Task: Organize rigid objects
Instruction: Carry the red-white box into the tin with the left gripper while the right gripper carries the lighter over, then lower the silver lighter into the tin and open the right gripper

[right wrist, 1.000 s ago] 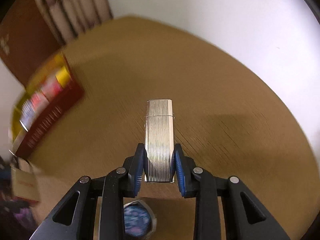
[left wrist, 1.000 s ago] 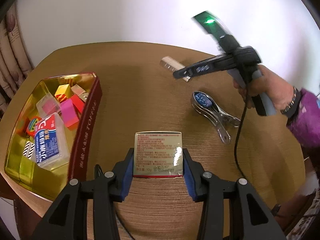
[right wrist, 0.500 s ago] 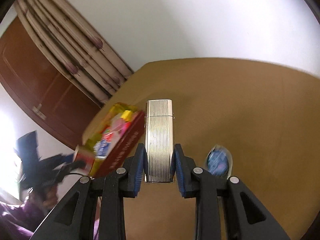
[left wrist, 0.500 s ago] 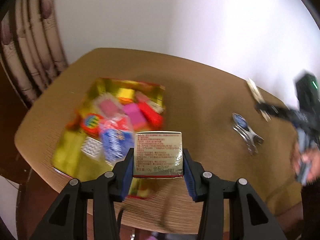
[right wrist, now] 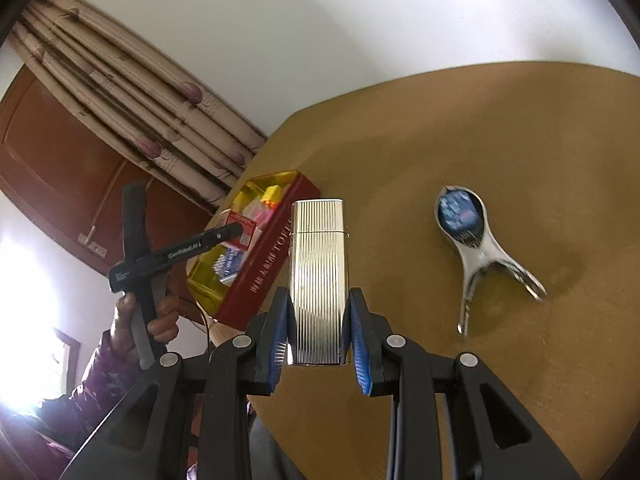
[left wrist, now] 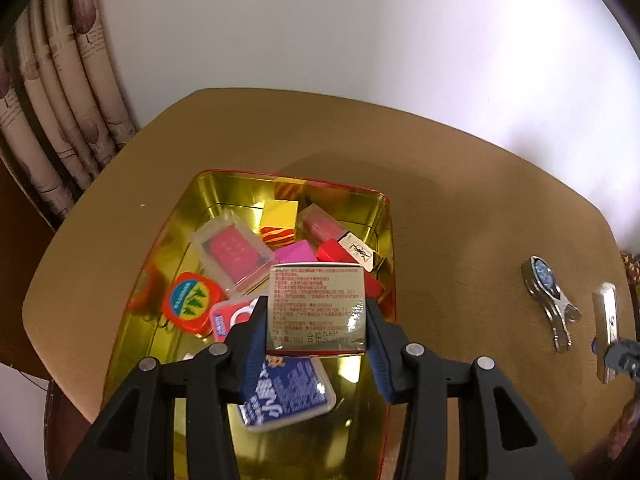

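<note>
Right, the left gripper [left wrist: 316,316] was clamped on a small printed box [left wrist: 317,310], hanging directly over the gold tin [left wrist: 176,216], so release looked nearest there. The right gripper [right wrist: 318,330] pinched a ribbed silver lighter [right wrist: 318,280], long axis forward; the tin sat well left. A nail clipper [right wrist: 476,248], probably, lay on the table [right wrist: 520,140].

Crowded tin [left wrist: 386,216]; bare tabletop [left wrist: 460,240] toward clip [left wrist: 550,302].
</note>
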